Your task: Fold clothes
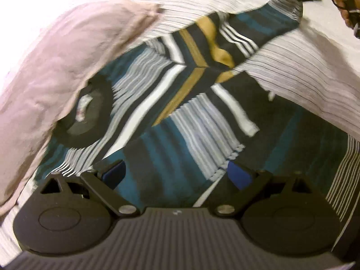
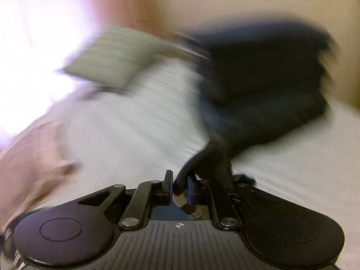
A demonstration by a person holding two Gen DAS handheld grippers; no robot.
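White bedsheet (image 1: 292,67) with thin dark lines covers the bed and fills the background of both wrist views. On it, in the left wrist view, a striped shirt (image 1: 171,103) in teal, black, white and mustard lies spread out, its black collar (image 1: 90,114) toward the left; one sleeve (image 1: 270,20) stretches up to the far right corner, where a hand (image 1: 347,4) holding a dark device shows at the edge. A pale pink garment (image 1: 63,67) lies along the shirt's left side, overlapping the collar. The left tongs (image 1: 177,173) are released, blue pads wide apart just above the shirt's teal body, gripping nothing. The right wrist view is heavily motion-blurred: the right tongs (image 2: 180,186) are clenched on a fold of dark cloth (image 2: 209,162) that runs up into a larger dark mass (image 2: 265,85) on the sheet. A grey-green striped folded piece (image 2: 112,56) lies farther back to the left.
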